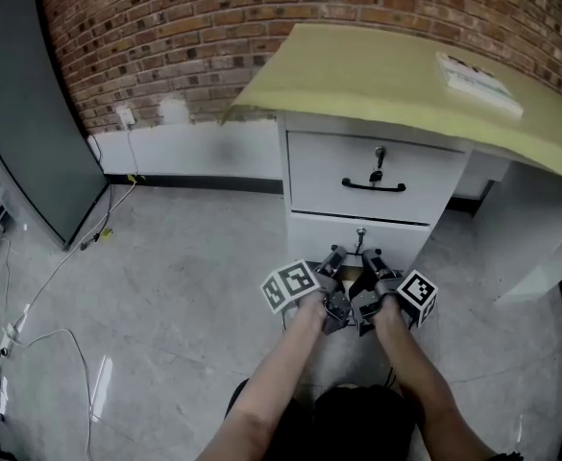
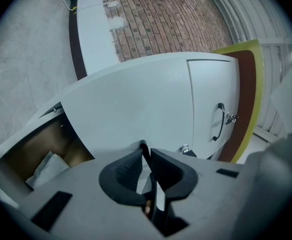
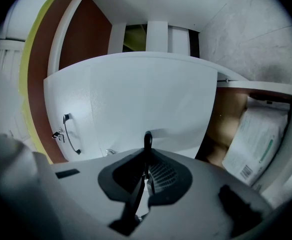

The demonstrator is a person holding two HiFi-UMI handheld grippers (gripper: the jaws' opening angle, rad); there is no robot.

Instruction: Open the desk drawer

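White lower desk drawer (image 1: pixel 355 230), partly drawn out beneath the yellow-topped white desk (image 1: pixel 377 75), front facing the person. Its thin black bar handle (image 3: pixel 147 138) runs level; left gripper (image 2: pixel 146 158) and right gripper (image 3: pixel 146 165) both clamp it, jaws nearly closed.

From above, left gripper (image 1: pixel 335 257) & right gripper (image 1: pixel 370 259) hide the handle (image 3: pixel 147 140) of lower drawer (image 1: pixel 401 238). Desk (image 1: pixel 377 75) cut off at right edge. Booklet (image 1: pixel 477 80) on top: print too small to read. Packet (image 3: pixel 253 144) in drawer partly cut off, label unreadable.
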